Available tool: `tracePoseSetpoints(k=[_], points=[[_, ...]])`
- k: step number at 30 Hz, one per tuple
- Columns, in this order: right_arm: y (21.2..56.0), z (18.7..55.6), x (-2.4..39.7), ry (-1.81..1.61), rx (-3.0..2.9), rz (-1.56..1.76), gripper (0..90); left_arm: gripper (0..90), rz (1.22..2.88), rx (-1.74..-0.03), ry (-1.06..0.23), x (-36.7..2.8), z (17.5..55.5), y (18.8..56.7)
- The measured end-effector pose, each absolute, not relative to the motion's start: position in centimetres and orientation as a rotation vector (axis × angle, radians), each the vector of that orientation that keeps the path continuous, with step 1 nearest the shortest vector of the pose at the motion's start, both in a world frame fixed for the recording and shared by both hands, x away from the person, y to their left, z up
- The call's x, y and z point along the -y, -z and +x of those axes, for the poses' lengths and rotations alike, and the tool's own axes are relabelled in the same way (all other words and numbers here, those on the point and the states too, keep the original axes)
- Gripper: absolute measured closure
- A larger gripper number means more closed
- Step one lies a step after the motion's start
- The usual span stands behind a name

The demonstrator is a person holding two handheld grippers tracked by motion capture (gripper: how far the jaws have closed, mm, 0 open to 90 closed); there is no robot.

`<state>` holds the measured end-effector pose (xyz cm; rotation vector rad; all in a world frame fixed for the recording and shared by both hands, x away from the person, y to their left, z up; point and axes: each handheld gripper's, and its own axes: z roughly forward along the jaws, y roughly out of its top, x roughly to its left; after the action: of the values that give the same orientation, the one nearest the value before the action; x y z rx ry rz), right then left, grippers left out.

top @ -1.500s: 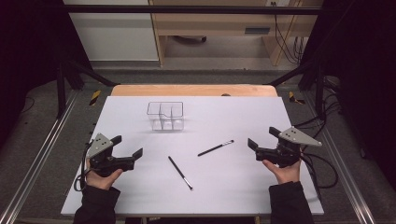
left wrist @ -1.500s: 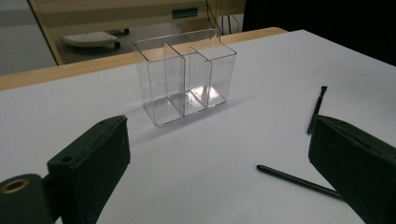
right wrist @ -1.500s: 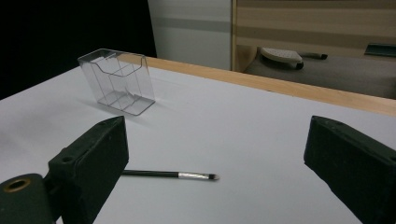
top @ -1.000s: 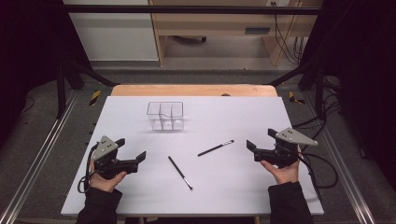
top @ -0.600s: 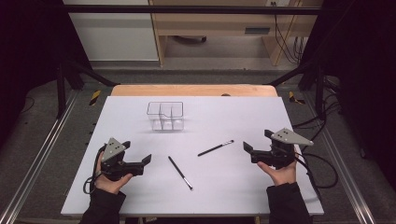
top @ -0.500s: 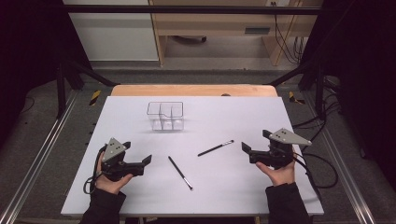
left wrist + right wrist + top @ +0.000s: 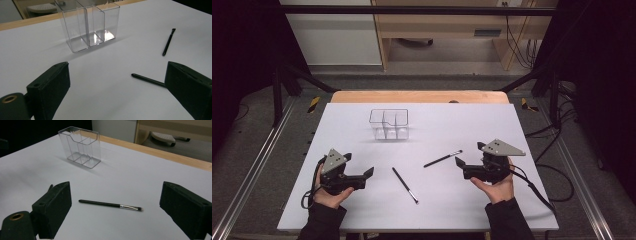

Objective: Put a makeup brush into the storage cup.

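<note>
1. A clear plastic organiser with three compartments [image 7: 389, 124] stands upright and empty toward the far side of the white bench [image 7: 512, 130].
2. Two slim black make-up brushes lie flat: one [image 7: 405, 184] near centre, one [image 7: 442, 158] to its right.
3. The left gripper [image 7: 368, 174] and right gripper [image 7: 460, 165], each hand-held low over the bench, point inward with jaws spread wide, holding nothing.

In the left gripper view, the right black jaw covers the far end of the near brush [image 7: 147, 79], at the right of the frame. The top of the clear organizer [image 7: 87, 25] is cut by the upper edge. In the right gripper view, the bristle tip of the brush [image 7: 110, 205] is blurred. In the high view, both forearms are cut by the bottom edge, and the divisions of the organizer [image 7: 389, 124] are too small to count.
</note>
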<state>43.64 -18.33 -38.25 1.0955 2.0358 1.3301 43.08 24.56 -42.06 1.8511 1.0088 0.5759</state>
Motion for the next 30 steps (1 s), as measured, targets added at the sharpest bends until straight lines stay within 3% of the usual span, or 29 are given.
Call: tracePoseSetpoints(k=[16, 30], points=[[38.4, 44.0, 15.6, -1.308, -2.104, 1.078, 13.7, 6.1, 1.867, -1.011, -0.566, -24.3, 43.1, 42.3], [38.6, 44.2, 17.0, -1.319, -2.062, 1.113, 10.6, 6.9, 1.937, -1.056, -0.498, -20.1, 43.0, 44.0]])
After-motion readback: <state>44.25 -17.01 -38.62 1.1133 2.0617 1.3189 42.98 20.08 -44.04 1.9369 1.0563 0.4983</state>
